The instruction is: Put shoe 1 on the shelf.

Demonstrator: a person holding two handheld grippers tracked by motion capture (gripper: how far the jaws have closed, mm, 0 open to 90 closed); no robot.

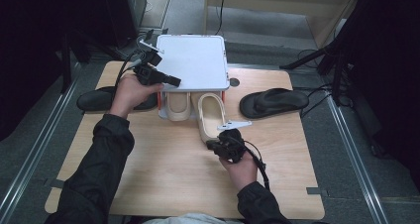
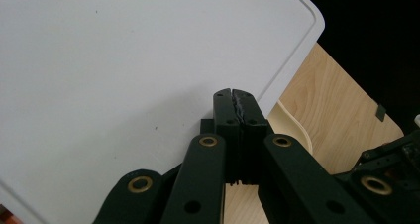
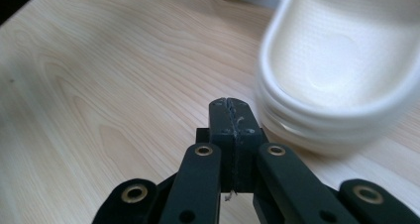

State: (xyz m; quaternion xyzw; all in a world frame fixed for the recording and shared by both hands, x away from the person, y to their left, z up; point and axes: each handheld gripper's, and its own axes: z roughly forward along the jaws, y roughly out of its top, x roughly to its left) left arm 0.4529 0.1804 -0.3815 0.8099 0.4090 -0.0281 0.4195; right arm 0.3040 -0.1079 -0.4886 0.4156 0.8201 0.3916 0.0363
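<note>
A white-topped rack [image 1: 193,60] stands at the back of the wooden table [image 1: 163,169]. Two cream slippers lie under its front edge: one [image 1: 179,105] tucked beneath it, the other [image 1: 210,116] sticking out toward me. My left gripper [image 1: 174,80] is shut and empty, its tips over the rack's white top [image 2: 124,60] near the front left corner. My right gripper [image 1: 212,145] is shut too, with nothing in it, just beside the heel of the nearer cream slipper [image 3: 341,70]; I cannot tell whether it touches.
A black flip-flop [image 1: 273,101] lies on the table right of the rack. Another black one [image 1: 101,99] lies at the left edge, partly behind my left hand. Cables trail from both grippers. Bare wood lies in front of the slippers.
</note>
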